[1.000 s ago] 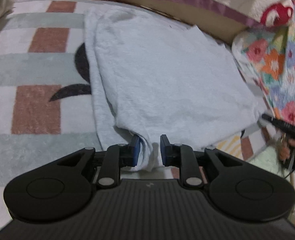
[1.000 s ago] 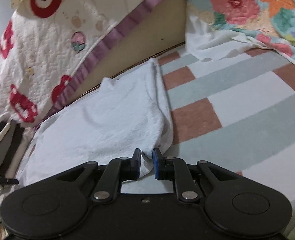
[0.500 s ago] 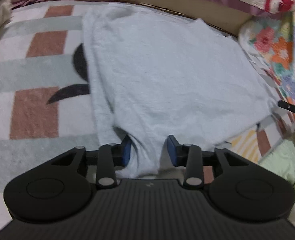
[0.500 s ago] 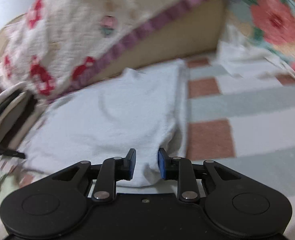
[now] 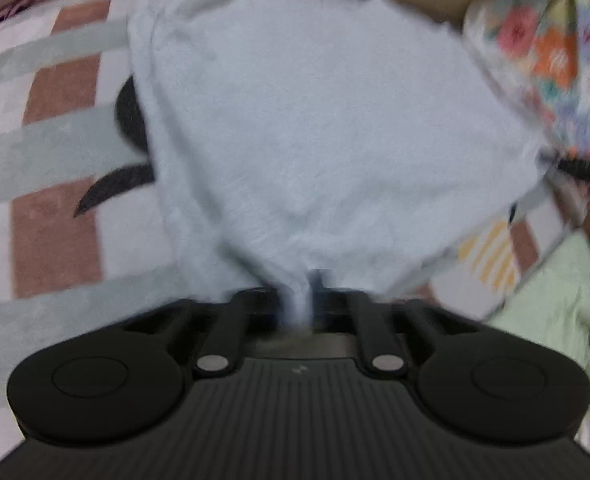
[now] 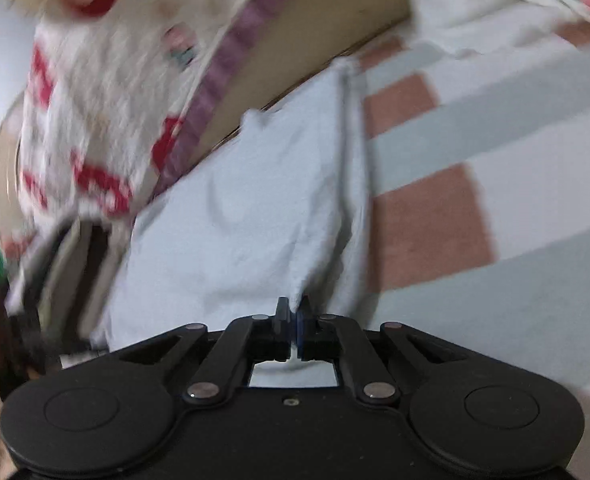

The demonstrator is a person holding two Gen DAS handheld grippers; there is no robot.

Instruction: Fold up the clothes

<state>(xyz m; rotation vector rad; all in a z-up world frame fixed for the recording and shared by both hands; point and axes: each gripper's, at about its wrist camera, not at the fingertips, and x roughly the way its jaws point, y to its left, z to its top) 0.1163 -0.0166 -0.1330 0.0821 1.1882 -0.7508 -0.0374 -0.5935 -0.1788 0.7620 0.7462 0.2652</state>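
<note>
Pinching the near edge of the pale blue, fleecy garment (image 5: 319, 128), both handheld grippers have cloth drawn up between their fingers, most likely so that this edge can be carried over the rest of the cloth for a fold. The left gripper (image 5: 298, 300) has its jaws closed to a narrow gap around a bunched tuck of fabric; blur softens the pads, but the cloth clearly funnels into them. The right gripper (image 6: 293, 312) has its jaws pressed almost together on a thin pleat at the garment's other near corner. Holding two corners at once keeps the edge taut and level, which should stop the layer sagging in the middle.

The garment itself lies spread on the checked brown, grey and white blanket (image 6: 435, 220), its far edge close against the tan bed-board (image 6: 335, 20), with a flowered quilt (image 5: 555, 40) just beside it.
</note>
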